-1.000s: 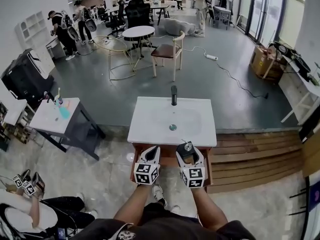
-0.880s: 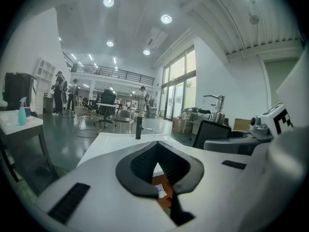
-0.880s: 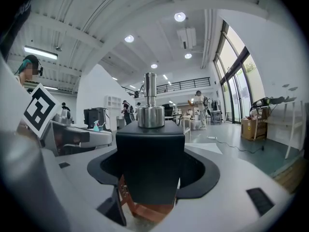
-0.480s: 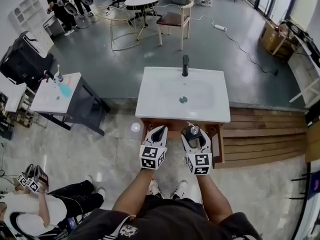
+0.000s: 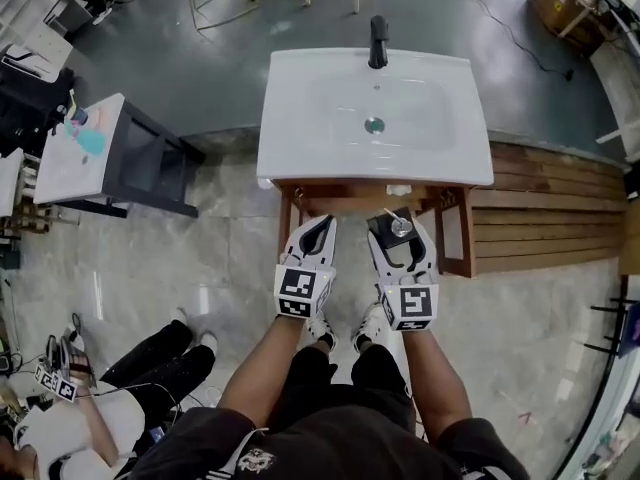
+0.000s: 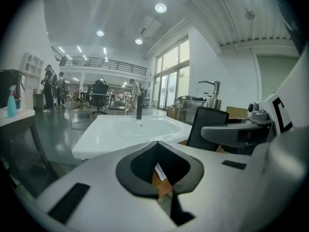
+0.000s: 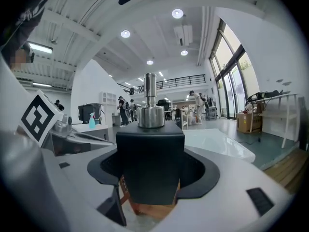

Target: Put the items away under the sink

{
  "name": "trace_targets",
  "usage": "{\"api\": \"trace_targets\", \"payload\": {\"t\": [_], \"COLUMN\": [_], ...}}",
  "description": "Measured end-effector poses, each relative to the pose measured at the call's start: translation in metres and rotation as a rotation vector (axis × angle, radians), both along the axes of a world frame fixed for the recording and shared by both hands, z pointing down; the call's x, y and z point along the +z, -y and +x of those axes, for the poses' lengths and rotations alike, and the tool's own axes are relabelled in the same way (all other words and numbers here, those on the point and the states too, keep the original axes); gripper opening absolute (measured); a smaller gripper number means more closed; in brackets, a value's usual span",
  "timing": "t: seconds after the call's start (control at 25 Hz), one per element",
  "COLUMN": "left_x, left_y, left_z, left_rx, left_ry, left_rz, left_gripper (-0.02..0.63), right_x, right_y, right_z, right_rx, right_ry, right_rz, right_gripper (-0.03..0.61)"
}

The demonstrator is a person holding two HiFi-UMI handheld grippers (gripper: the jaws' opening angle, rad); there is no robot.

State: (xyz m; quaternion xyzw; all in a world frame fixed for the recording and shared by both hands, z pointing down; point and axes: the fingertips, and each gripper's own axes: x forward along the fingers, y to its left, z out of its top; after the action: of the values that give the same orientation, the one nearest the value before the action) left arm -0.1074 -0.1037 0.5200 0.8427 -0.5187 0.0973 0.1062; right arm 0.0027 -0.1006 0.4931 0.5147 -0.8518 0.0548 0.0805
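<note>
Both grippers have sunk from the rim of the sink (image 5: 300, 118) to the front of the wooden cabinet (image 5: 455, 230) beneath it. The right gripper (image 5: 400, 226) has its jaws clamped on the black soap dispenser (image 7: 150, 163). The dispenser stands upright just in front of the cabinet, long axis vertical, silver pump pointing up. Just beside it, the left gripper (image 5: 320, 224) hangs with jaws pressed together, nothing between them.
</note>
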Motion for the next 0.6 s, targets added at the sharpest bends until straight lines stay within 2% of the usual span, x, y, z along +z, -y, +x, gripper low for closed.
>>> {"api": "trace_targets", "payload": {"t": [0.12,0.36,0.52,0.6], "left_x": [0.041,0.135,0.207,0.245], "left_y": [0.0,0.021,0.033,0.045], "left_z": [0.002,0.007,0.007,0.003], "left_rx": [-0.017,-0.053,-0.064,-0.08], "left_ry": [-0.023,-0.02,-0.061,-0.058], "left_rz": [-0.021,0.018,0.025,0.035], "left_gripper": [0.006,0.006,0.006,0.006], "right_x": [0.047,0.143,0.206,0.238], "right_y": [0.0,0.019,0.03,0.04], "right_z": [-0.001,0.001,-0.001,-0.003], "right_rx": [-0.01,-0.024,-0.046,-0.045], "right_ry": [-0.018,-0.025,-0.04,-0.042], "right_rz": [0.002,0.018,0.041,0.059], "right_gripper": [0.325,0.325,0.325,0.325]}}
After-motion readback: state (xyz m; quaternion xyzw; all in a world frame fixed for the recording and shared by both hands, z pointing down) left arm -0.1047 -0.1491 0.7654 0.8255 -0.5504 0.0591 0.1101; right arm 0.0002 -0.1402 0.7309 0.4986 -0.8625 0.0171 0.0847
